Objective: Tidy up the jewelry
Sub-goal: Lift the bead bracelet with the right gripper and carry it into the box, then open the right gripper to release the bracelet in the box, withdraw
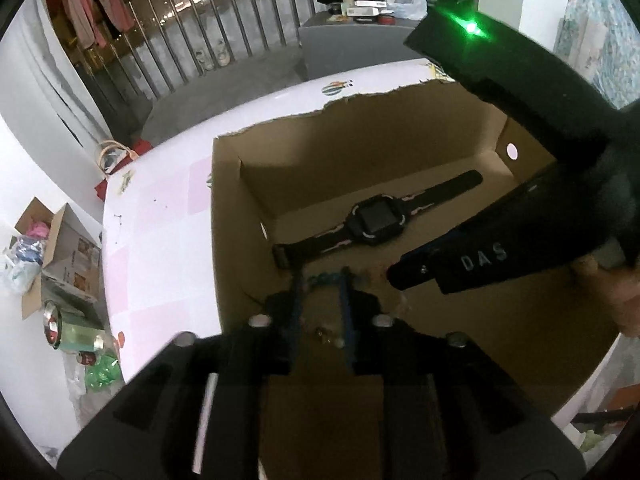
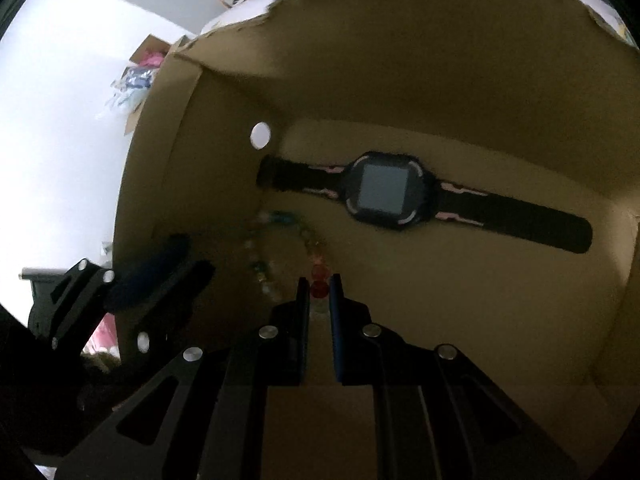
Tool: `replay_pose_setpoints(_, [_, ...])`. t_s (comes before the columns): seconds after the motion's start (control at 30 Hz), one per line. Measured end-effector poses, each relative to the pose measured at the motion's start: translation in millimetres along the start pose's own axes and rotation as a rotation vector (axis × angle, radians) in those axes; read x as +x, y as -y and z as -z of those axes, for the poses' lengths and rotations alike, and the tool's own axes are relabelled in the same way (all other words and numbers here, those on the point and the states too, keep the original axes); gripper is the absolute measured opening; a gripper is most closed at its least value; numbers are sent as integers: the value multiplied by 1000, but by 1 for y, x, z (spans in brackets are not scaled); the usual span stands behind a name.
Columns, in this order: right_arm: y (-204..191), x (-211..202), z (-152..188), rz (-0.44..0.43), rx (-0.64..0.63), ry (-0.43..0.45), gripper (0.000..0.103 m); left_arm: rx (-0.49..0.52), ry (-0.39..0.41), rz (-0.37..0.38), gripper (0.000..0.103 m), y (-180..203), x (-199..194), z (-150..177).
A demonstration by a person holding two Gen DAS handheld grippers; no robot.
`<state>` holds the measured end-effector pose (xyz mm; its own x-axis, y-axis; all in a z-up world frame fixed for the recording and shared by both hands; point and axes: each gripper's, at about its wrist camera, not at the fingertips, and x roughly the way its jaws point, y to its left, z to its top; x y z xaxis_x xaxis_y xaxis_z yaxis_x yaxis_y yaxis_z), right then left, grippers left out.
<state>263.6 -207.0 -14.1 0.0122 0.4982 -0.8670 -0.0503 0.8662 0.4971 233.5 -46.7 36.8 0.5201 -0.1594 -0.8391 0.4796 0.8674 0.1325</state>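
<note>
Both tongs reach down into the open box (image 2: 168, 128) on the surface (image 1: 160, 220), likely to lay a bead bracelet (image 2: 280, 248) on its floor beside the watch (image 2: 384, 192). The right tongs (image 2: 319, 292) are nearly closed, pinching the bracelet's red beads. The left tongs (image 1: 322, 284) stand slightly apart, with beads between the tips; whether they press, I cannot tell. The bracelet is a loop of pale, green and red beads, blurred.
</note>
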Motion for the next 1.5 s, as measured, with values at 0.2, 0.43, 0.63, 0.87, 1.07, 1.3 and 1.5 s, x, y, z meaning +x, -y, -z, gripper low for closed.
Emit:
replay_pose_setpoints(0.2, [6,-14,1,25,3,67,11,18,88,-16,35,4,-17,5])
replay_pose_setpoints(0.43, [-6,-75,34,35,-90,280,11,-8,296,-30,44,4,-72,26])
replay_pose_setpoints(0.63, [-24,-148,115,78,-282,527,26,-68,472,3,51,-6,-128,68])
replay_pose_setpoints(0.87, [-15,-163,206,35,-355,668,26,-140,481,68,51,-10,-143,120])
replay_pose_setpoints(1.07, [2,-114,264,9,-339,631,29,-129,386,55,51,8,-115,158])
replay_pose_setpoints(1.3, [22,-60,254,174,-331,564,29,-114,298,24,51,28,-60,173])
replay_pose_setpoints(1.5, [27,-40,242,247,-387,544,27,-55,277,6,51,39,-38,177])
